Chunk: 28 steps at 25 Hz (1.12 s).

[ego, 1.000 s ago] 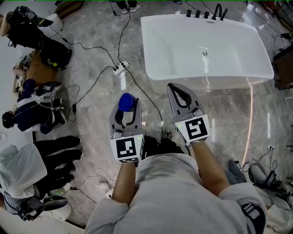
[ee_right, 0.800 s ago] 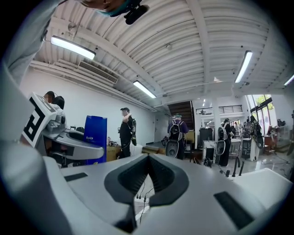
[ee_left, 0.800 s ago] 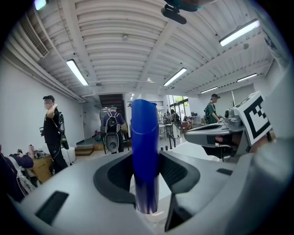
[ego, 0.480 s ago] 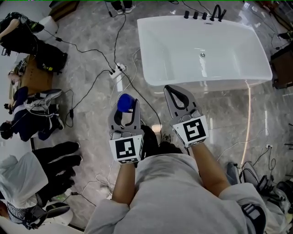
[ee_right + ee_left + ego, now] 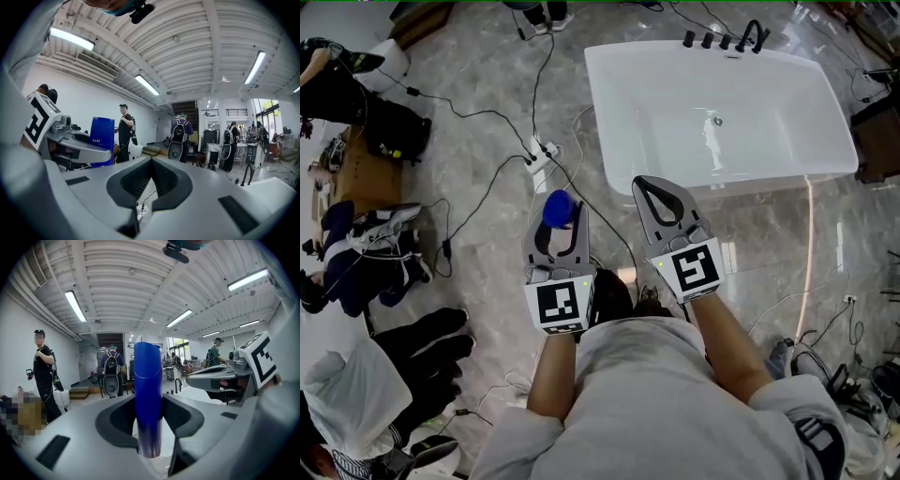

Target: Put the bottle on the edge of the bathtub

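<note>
A blue bottle (image 5: 557, 208) stands upright between the jaws of my left gripper (image 5: 559, 228), which is shut on it. In the left gripper view the bottle (image 5: 147, 397) rises straight through the closed jaws. The same bottle (image 5: 102, 132) shows at the left of the right gripper view. My right gripper (image 5: 661, 200) is shut with nothing in it, its tips just short of the white bathtub's near rim (image 5: 727, 183). The tub lies ahead and to the right, with black taps (image 5: 724, 39) at its far end. Both grippers hang over the marble floor.
Black cables and a white power strip (image 5: 540, 155) run across the floor left of the tub. Bags, clothes and shoes (image 5: 366, 244) lie along the left side. People stand in the room behind in both gripper views.
The view has shifted slightly; the tub sits a little closer and lower in the frame. Both grippers keep their hold and pose.
</note>
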### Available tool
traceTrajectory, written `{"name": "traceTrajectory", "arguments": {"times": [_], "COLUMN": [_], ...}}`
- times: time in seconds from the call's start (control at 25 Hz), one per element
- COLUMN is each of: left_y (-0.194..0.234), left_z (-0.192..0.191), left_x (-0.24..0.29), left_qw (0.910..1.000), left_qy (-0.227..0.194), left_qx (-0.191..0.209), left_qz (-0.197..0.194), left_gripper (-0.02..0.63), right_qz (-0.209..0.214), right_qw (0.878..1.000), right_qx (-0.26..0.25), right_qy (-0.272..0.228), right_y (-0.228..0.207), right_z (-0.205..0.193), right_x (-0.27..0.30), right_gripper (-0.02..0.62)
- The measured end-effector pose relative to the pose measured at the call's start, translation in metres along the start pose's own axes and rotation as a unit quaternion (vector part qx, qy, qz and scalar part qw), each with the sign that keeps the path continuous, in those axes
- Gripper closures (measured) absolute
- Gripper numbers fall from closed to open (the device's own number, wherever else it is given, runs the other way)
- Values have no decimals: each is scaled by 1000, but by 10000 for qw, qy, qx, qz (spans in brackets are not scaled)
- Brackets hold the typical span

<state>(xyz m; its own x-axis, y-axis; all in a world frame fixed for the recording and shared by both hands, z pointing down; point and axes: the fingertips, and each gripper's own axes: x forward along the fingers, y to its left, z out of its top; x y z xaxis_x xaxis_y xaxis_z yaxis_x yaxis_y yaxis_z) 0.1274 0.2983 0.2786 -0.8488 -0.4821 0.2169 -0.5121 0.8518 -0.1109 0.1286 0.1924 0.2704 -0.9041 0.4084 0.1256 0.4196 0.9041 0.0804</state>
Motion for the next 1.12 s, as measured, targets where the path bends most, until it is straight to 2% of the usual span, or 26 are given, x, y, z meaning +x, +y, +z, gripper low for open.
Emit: {"name": "traceTrajectory", "arguments": {"times": [0.24,0.4,0.52,0.64,0.8,1.0,1.12], "left_y": [40,59,63,68,72,66,61], "left_z": [7,12,10,7,6,11,18], "left_x": [37,58,73,86,103,136,162], "left_qw": [9995,9977,9938,9905,9868,9835,9821], "left_qy": [42,-3,36,78,78,68,75], "left_qx": [-51,-33,-21,-29,-15,-9,25], "left_qz": [-323,-683,-1113,-1374,-1618,-1806,-1884], "left_gripper": [434,434,434,434,435,434,434], "right_qz": [-55,-304,-520,-659,-985,-1080,-1210], "right_qw": [9998,9993,9981,9970,9938,9924,9915], "right_qx": [-155,-88,-84,-243,56,-192,-101], "right_qy": [60,184,307,338,513,550,473], "right_y": [4,-1,-7,-12,-20,-44,-70], "right_z": [14,18,17,18,12,10,13], "right_x": [56,83,95,102,107,115,122], "right_gripper": [589,589,589,589,589,589,589]}}
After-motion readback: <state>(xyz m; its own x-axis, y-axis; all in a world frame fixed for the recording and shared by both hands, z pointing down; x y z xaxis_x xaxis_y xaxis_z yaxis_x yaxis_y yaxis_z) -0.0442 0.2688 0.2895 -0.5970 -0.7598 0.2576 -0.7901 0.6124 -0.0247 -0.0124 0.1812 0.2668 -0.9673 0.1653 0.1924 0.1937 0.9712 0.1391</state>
